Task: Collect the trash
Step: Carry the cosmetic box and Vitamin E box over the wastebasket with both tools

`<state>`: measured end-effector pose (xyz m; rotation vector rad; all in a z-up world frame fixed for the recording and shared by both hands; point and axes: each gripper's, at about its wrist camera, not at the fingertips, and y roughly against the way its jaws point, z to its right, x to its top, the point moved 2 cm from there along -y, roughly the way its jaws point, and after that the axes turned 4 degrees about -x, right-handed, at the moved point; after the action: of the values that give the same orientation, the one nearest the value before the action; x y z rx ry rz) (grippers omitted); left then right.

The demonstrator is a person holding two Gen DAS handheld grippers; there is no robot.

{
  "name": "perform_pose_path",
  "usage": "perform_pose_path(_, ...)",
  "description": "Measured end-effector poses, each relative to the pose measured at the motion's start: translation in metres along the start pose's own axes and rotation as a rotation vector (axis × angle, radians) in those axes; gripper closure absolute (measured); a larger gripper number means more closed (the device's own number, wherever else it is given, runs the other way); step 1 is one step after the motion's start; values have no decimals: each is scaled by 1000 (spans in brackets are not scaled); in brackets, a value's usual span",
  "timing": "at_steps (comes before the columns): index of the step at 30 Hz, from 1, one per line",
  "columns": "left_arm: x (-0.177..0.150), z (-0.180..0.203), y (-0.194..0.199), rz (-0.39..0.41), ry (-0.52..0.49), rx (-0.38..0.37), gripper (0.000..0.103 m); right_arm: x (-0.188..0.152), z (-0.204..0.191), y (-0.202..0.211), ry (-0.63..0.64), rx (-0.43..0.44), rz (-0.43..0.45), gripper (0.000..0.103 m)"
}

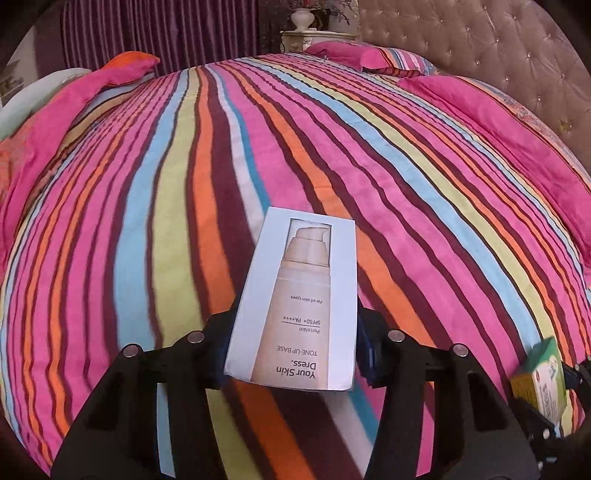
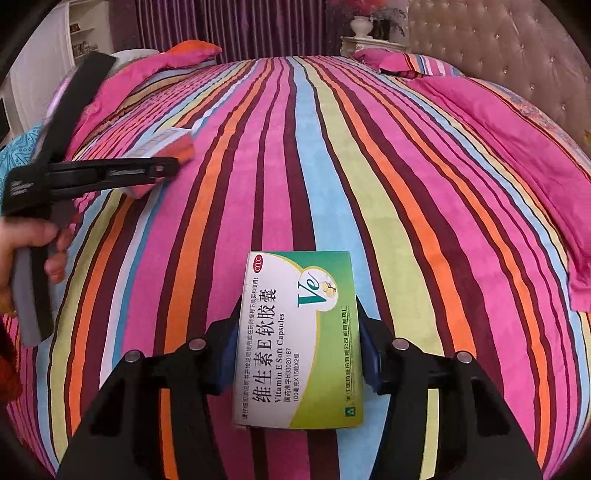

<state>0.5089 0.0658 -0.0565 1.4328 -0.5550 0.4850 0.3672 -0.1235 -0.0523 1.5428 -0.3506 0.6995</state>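
Note:
A white cosmetics box printed with a beige pump bottle sits between the blue pads of my left gripper, which is shut on it above the striped bedspread. My right gripper is shut on a green and white vitamin E capsule box. In the right wrist view the left gripper shows at the far left with the white box in it and a hand on its handle. The green box also shows at the right edge of the left wrist view.
The bedspread covers a wide bed. Pink pillows lie by the tufted headboard at the right. A pink blanket fold runs along the right side. A nightstand with a vase stands behind.

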Motion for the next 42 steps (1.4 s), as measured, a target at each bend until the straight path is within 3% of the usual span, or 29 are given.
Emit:
perform_pose_path(19, -120, -7, 122, -7, 92, 46, 53, -62, -20, 70, 30, 7, -9, 53)
perform_pose_path(29, -193, 3, 181, 2, 143, 51, 53, -88, -21, 116, 60, 1, 25, 53)
perform_pose_path(42, -272, 31, 241, 31, 133, 43, 53, -128, -24, 160, 81, 0, 66, 53)
